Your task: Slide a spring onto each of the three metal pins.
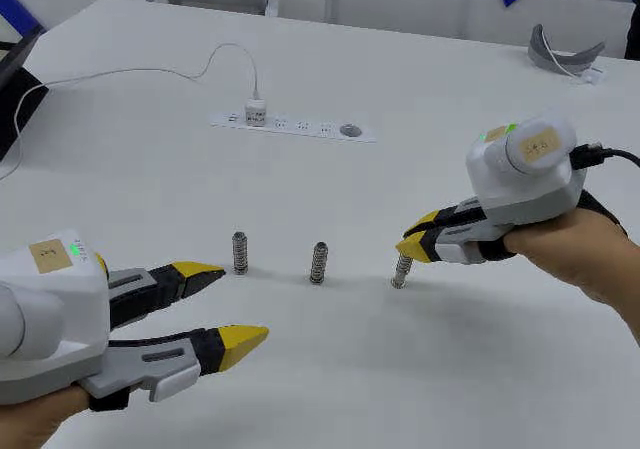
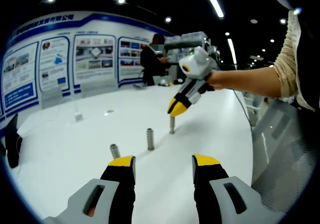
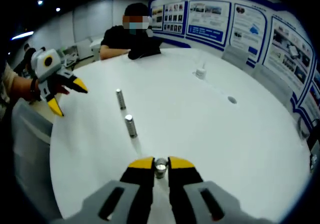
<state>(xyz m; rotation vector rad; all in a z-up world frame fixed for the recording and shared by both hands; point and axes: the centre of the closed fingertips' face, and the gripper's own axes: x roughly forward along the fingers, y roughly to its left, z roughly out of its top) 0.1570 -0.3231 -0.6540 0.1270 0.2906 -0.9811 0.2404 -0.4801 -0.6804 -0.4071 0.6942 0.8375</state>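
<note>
Right hand-held gripper (image 3: pixel 160 162) clamps top of upright pin (image 1: pixel 401 272).

The left gripper (image 1: pixel 235 304) sits at about 8 o'clock in the head view, its jaws spread wide and its yellow tips pointing toward 3 o'clock. The right gripper (image 1: pixel 410 247), at 3 o'clock, slants down toward 8 o'clock from the right hand (image 1: pixel 560 244). Its jaws are drawn nearly together and seem to pinch the pin (image 3: pixel 160 168).
</note>
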